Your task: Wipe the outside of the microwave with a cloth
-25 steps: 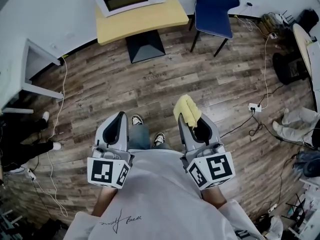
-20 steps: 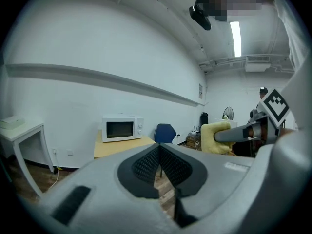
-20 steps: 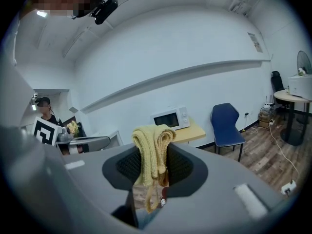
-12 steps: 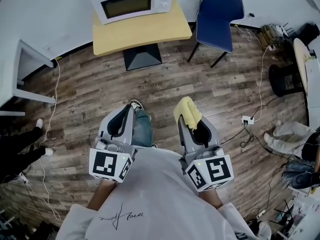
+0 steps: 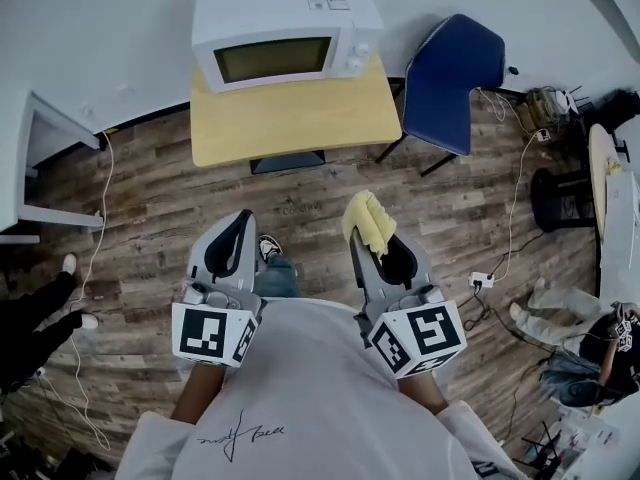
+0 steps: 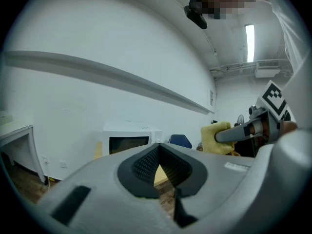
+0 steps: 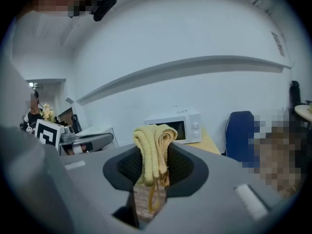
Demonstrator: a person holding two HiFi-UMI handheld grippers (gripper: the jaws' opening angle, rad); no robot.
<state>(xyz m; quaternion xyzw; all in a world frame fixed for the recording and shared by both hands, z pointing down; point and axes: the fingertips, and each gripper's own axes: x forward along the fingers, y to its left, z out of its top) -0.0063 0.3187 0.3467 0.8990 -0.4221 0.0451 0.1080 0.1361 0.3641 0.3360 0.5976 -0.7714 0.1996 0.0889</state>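
The right tool (image 7: 155, 167) clamps the folded yellow cloth (image 7: 152, 140), which protrudes past its tips, the left tool (image 6: 157, 150) is closed on nothing, and the microwave (image 5: 285, 28) stands on the bench (image 5: 290, 118) well ahead of both.

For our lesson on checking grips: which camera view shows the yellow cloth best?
The right gripper view: the yellow cloth sits centred, folded, clamped in the right hand-held gripper. The head view shows it small, from above; the left gripper view shows its side at right.

Soft yellow terry cloth (image 5: 369, 221), glossy white microwave (image 5: 284, 22), smooth pale wooden table (image 5: 290, 118), matt wood-plank floor (image 5: 160, 208).
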